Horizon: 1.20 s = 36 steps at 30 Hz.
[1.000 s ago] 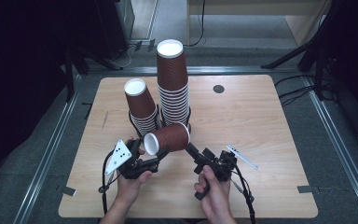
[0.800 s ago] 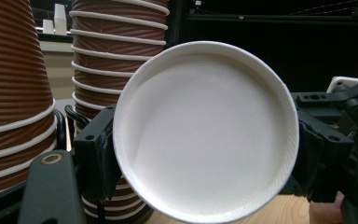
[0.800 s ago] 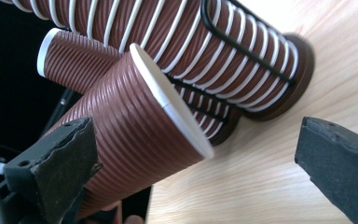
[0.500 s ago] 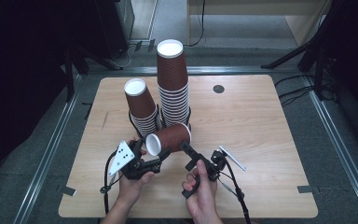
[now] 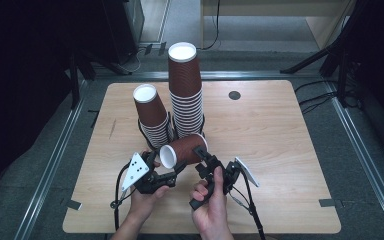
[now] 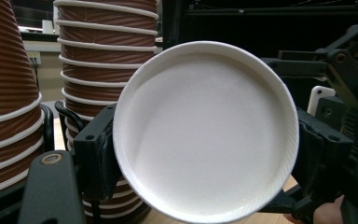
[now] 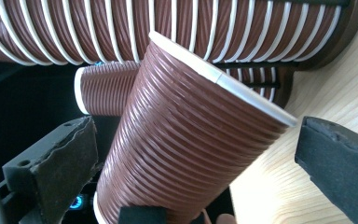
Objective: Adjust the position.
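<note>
One ribbed brown cup [image 5: 182, 149] between my grippers, lying sideways.
Left gripper [image 5: 172, 170] pinches its base; right gripper [image 5: 203, 156] spread around it, untouching.

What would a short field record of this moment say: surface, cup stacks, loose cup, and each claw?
surface: wooden table
tall stack: brown ribbed paper cups, upside down, upright, mid-table
short stack: same cups, left of the tall one, leaning left
loose cup: on its side, lifted in front of the stacks, white base toward the left claw
left claw: closed on the loose cup at its base end
right claw: open, one jaw on each side of the cup body, gaps visible
</note>
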Available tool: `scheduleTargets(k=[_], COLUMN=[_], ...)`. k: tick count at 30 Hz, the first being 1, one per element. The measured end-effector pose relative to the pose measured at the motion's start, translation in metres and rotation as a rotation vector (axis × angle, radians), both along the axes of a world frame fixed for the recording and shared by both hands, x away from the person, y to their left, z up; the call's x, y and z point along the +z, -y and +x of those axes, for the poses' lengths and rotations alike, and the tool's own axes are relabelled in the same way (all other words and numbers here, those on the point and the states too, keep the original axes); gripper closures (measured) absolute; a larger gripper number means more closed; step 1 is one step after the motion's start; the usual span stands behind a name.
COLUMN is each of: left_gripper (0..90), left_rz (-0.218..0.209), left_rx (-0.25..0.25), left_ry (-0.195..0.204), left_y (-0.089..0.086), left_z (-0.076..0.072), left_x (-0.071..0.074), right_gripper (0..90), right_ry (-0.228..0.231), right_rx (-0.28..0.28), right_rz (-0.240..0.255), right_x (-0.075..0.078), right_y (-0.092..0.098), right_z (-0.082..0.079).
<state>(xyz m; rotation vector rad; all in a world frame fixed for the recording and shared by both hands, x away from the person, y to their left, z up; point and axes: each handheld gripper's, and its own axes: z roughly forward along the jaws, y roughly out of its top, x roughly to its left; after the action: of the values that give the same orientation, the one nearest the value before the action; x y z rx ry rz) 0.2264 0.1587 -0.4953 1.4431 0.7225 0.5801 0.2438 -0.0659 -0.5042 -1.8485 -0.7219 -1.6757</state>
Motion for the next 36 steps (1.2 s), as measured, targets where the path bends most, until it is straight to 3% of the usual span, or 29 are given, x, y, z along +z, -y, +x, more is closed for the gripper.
scheduleTargets(k=[6, 8, 17, 24, 36], left_gripper=[22.7, 22.7, 22.7, 22.7, 22.4], left_rz=[0.012, 0.019, 0.026, 0.05, 0.061], left_rx=[-0.004, -0.007, -0.025, -0.03, -0.039], left_ry=[0.006, 0.008, 0.016, 0.023, 0.022], left_y=[0.004, 0.005, 0.008, 0.01, 0.011], left_z=[-0.001, -0.002, -0.004, -0.005, -0.005], left_x=[-0.001, -0.002, -0.003, -0.003, -0.004], right_gripper=[0.0, 0.0, 0.0, 0.0, 8.8], right_ry=[-0.062, -0.079, -0.118, -0.119, -0.087], right_rx=[-0.004, 0.003, -0.004, -0.001, -0.02], right_rz=[0.032, 0.063, 0.119, 0.153, 0.143], right_x=[-0.003, -0.004, -0.008, -0.012, -0.011], right_y=[-0.005, -0.007, -0.012, -0.013, -0.012], right_z=[0.002, 0.003, 0.011, 0.016, 0.013])
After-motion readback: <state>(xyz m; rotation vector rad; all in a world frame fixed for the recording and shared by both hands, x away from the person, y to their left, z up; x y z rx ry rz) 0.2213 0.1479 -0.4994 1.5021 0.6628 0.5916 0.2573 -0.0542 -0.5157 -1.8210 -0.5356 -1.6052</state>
